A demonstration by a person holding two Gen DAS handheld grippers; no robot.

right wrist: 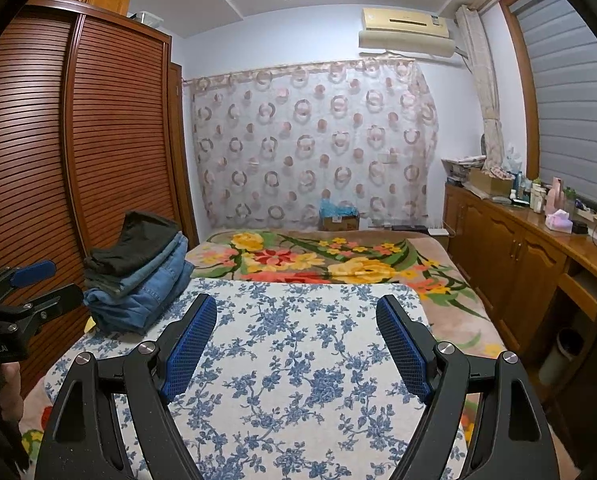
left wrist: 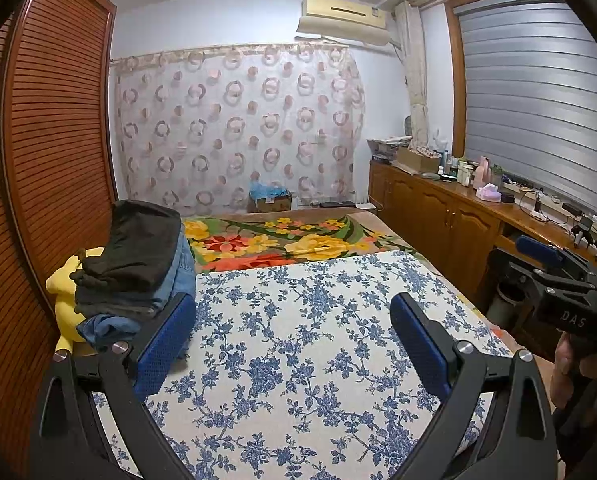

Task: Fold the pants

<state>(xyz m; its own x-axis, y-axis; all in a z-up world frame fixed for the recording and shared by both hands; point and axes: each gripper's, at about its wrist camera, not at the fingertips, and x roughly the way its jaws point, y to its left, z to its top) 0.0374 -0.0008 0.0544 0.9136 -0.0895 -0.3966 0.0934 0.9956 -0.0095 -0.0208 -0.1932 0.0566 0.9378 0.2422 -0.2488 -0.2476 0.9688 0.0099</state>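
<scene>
A stack of folded pants (left wrist: 134,268), dark ones on top and blue jeans below, sits at the left edge of the bed; it also shows in the right wrist view (right wrist: 138,276). My left gripper (left wrist: 294,316) is open and empty above the blue-flowered board (left wrist: 298,360), its left finger close beside the stack. My right gripper (right wrist: 296,316) is open and empty above the same board (right wrist: 298,380). Each gripper shows at the edge of the other's view: the right gripper (left wrist: 554,268) and the left gripper (right wrist: 38,284). No loose pants lie on the board.
A flowered blanket (left wrist: 282,244) covers the bed beyond the board. A yellow plush (left wrist: 64,284) lies under the stack. A louvred wardrobe (left wrist: 50,140) stands at the left, a wooden cabinet (left wrist: 450,216) with bottles at the right, a cardboard box (left wrist: 270,200) by the curtain.
</scene>
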